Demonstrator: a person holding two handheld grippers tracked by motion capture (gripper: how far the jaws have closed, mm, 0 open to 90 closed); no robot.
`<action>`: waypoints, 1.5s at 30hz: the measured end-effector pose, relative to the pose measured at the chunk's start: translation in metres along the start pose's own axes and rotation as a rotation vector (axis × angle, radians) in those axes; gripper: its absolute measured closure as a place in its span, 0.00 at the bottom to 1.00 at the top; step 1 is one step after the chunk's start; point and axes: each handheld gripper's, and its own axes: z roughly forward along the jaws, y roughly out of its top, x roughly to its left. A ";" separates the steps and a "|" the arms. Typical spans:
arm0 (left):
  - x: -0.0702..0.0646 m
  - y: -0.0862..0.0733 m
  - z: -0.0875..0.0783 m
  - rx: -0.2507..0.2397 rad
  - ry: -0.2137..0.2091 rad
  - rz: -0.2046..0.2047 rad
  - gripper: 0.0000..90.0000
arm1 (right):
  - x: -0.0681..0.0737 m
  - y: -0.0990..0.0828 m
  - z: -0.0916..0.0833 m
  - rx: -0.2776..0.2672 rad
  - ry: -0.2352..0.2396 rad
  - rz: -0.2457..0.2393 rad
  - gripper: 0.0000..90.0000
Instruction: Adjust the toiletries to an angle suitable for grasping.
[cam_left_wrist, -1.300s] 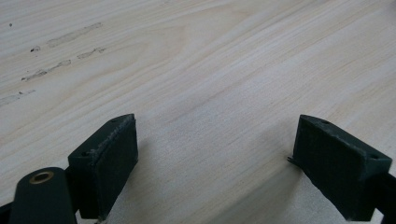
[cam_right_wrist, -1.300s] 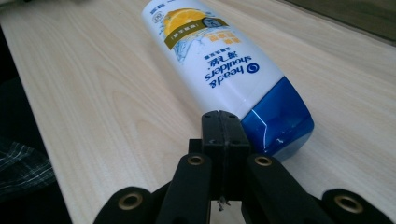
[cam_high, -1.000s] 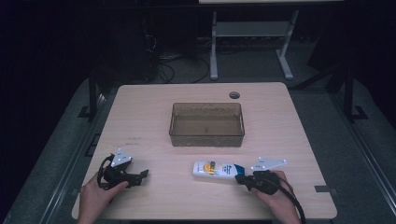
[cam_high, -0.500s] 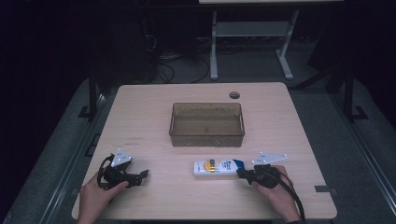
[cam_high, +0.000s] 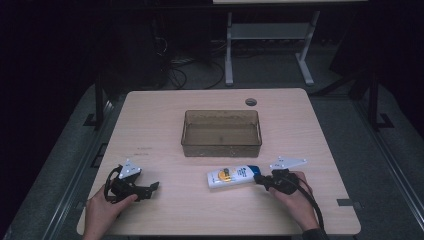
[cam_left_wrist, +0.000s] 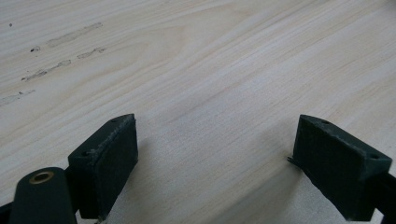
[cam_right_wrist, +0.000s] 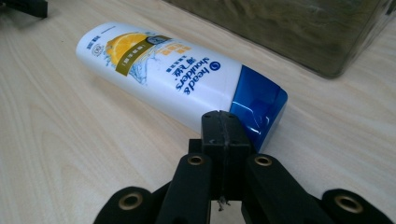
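A white shampoo bottle (cam_high: 231, 177) with a blue cap lies on its side on the wooden table (cam_high: 165, 115), in front of the bin. My right gripper (cam_high: 260, 178) is shut with nothing between its jaws. In the right gripper view its tips (cam_right_wrist: 225, 122) sit right at the bottle (cam_right_wrist: 159, 72), beside the blue cap (cam_right_wrist: 259, 100). My left gripper (cam_high: 152, 187) rests near the front left of the table. Its jaws stand open (cam_left_wrist: 217, 140) over bare wood.
A translucent brown bin (cam_high: 221, 114) stands at the middle of the table, just beyond the bottle (cam_right_wrist: 289, 32). A round cable hole (cam_high: 251, 102) sits near the far edge. A metal stand (cam_high: 265, 35) is on the floor behind the table.
My right gripper has slid a little farther from the person, staying shut at the bottle's cap end. The left gripper has not moved.
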 end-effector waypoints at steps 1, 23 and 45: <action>0.000 0.000 0.000 0.000 0.000 0.000 0.14 | -0.001 0.001 0.001 -0.003 -0.001 -0.002 1.00; 0.000 0.000 0.000 0.000 0.000 0.000 0.14 | -0.018 0.014 0.014 -0.015 -0.028 0.017 1.00; 0.000 0.000 0.000 0.000 0.000 0.000 0.14 | 0.013 0.036 0.023 -0.052 0.056 -0.005 1.00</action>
